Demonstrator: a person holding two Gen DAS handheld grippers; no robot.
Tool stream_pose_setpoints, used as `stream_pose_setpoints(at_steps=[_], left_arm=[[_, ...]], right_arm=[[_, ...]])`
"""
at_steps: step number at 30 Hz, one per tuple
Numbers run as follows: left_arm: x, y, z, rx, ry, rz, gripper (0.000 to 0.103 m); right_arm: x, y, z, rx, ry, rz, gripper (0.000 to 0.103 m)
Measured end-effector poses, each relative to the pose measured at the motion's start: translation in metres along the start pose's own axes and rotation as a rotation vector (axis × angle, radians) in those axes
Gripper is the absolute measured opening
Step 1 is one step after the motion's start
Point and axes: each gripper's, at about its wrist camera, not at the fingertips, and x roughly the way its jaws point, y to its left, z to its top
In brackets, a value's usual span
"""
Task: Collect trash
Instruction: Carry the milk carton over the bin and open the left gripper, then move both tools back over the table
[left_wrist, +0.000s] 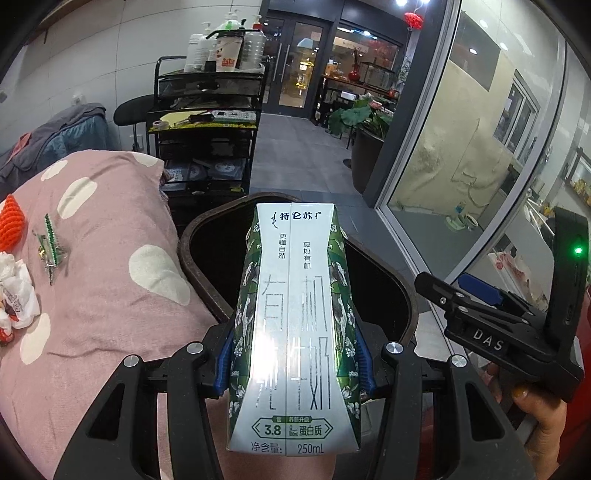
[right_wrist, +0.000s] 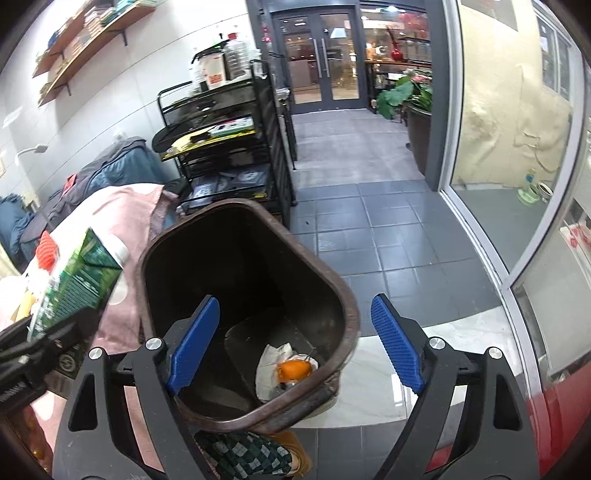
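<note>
My left gripper (left_wrist: 295, 363) is shut on a green and white 250 mL milk carton (left_wrist: 293, 325), held over the brown trash bin (left_wrist: 199, 236). The carton also shows at the left of the right wrist view (right_wrist: 79, 277). My right gripper (right_wrist: 295, 341) is open and empty, hovering above the bin's rim (right_wrist: 343, 295). The bin holds a crumpled white paper with an orange piece on it (right_wrist: 290, 369). The right gripper's body shows at the right of the left wrist view (left_wrist: 517, 321).
A pink spotted bedcover (left_wrist: 103, 288) lies left of the bin, with white crumpled wrappers (left_wrist: 16, 295), an orange knitted item (left_wrist: 13, 221) and a small green strip (left_wrist: 51, 243). A black cart (left_wrist: 207, 122) with bottles stands behind. Glass wall (right_wrist: 517, 166) at right.
</note>
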Motion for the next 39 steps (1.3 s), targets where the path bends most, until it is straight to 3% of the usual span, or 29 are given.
stream_pose_setpoints(at_steps=[10, 18, 20, 22, 39], left_arm=[[0.036, -0.006, 0.001, 0.047, 0.106, 0.019, 0.05], [0.047, -0.009, 0.0, 0.065, 0.144, 0.031, 0.052], [0.047, -0.009, 0.001, 0.066, 0.136, 0.033, 0.062], [0.044, -0.009, 0.002, 0.062, 0.114, 0.039, 0.078], [-0.001, -0.005, -0.007, 0.051, -0.012, 0.037, 0.089]], right_arm=[[0.003, -0.017, 0.005, 0.024, -0.003, -0.036, 0.084], [0.005, -0.024, 0.004, 0.039, 0.006, -0.044, 0.084], [0.005, -0.024, 0.003, 0.04, 0.01, -0.046, 0.084], [0.006, -0.025, 0.003, 0.045, 0.013, -0.046, 0.084], [0.005, -0.014, 0.004, 0.04, 0.013, -0.022, 0.085]])
